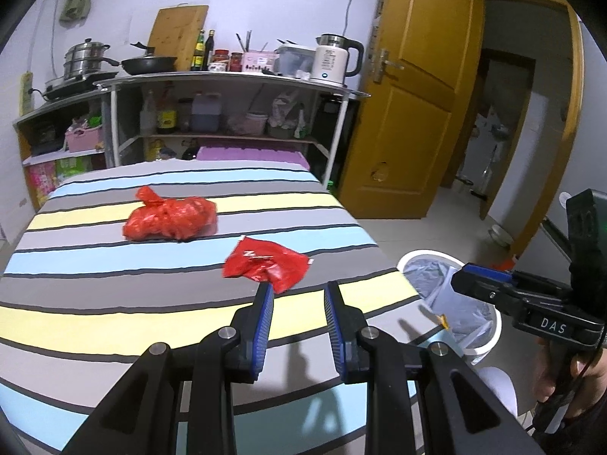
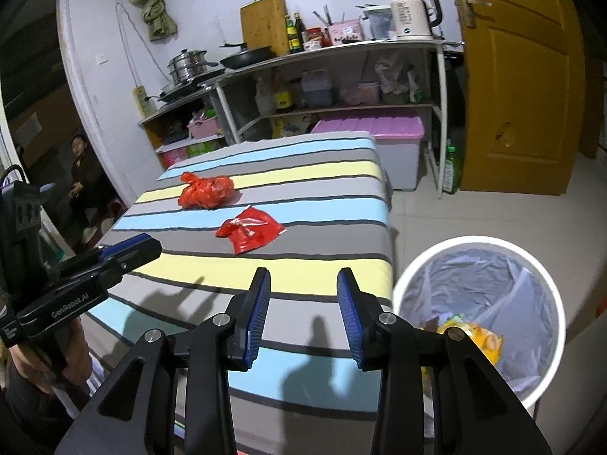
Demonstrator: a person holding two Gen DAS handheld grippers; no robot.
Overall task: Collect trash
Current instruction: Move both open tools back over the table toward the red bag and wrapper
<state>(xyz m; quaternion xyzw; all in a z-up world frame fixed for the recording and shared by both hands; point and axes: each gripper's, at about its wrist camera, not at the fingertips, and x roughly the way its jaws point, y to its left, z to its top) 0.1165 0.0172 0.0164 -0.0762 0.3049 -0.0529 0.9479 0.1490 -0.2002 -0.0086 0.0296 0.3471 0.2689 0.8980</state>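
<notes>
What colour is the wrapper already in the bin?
Yellow-orange wrapper, lying in the white bin; clearest in the right wrist view.

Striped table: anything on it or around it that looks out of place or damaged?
Two pieces of red trash lie on the striped table: a knotted red plastic bag and a crumpled red wrapper. The yellow door has a chipped hole low down. Nothing is spilled.

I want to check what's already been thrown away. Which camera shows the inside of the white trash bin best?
The right wrist view: the white round trash bin shows its whole opening, grey liner and a yellow wrapper inside. The left wrist view shows the bin half hidden behind the right gripper.
</notes>
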